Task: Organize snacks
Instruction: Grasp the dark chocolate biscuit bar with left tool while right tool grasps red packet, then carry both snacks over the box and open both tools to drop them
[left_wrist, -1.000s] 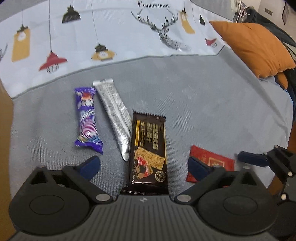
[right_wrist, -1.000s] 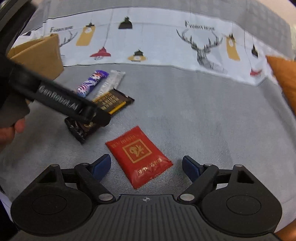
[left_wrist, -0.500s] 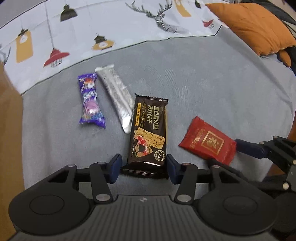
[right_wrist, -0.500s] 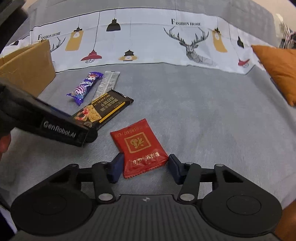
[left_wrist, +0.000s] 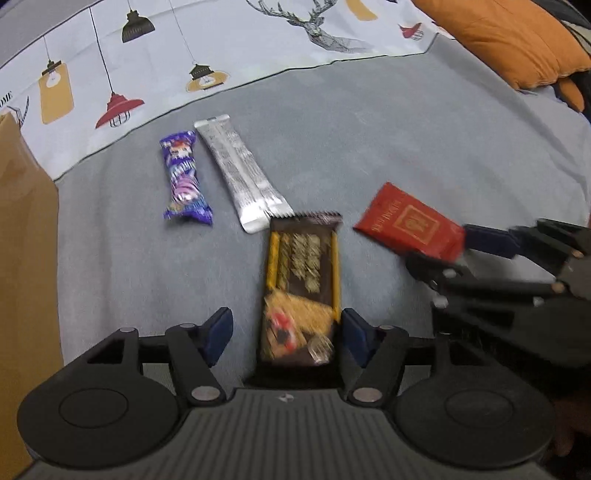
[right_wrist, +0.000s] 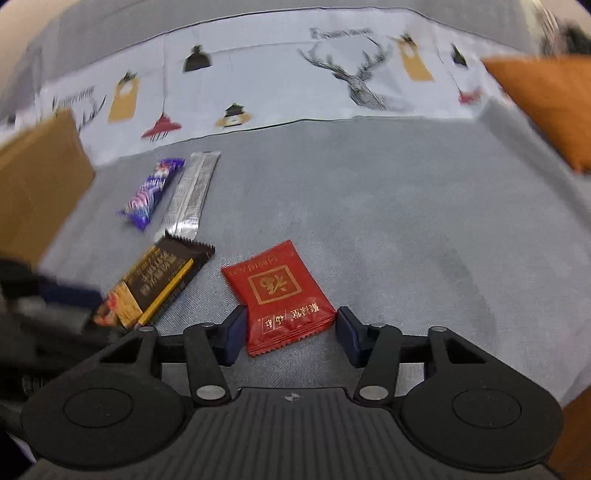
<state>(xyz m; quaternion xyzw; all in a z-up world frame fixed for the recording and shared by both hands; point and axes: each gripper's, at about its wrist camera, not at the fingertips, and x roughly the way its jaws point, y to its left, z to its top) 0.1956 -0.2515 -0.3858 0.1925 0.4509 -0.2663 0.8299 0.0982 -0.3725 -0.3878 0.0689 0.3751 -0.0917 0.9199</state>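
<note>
A: What lies around the snacks, biggest first?

B: A grey bedspread (left_wrist: 406, 140) carries everything, with a pale printed band of lamps and a stag (right_wrist: 280, 85) across its far side. A cardboard box (left_wrist: 22, 258) stands at the left edge and an orange cushion (left_wrist: 506, 40) at the far right. The grey stretch between cushion and snacks is open room.

A: And the snacks?

B: Four, lying flat. The dark cracker bar (left_wrist: 301, 288) is nearest the left gripper; its far end touches the near tip of the silver stick pack (left_wrist: 240, 177). The purple candy bar (left_wrist: 183, 177) lies just beside that, toward the box. The red packet (right_wrist: 279, 291) sits apart, to the right of the cracker bar.

A: How do the grippers stand?

B: Both point steeply down. The left gripper (left_wrist: 284, 332) straddles the near end of the cracker bar; its jaws are opening, a gap shows at the left pad, and the right pad is at the wrapper's edge, so it is loose. The right gripper (right_wrist: 290, 332) brackets the near end of the red packet, jaws also opening, pads at its sides; contact I cannot tell.
</note>
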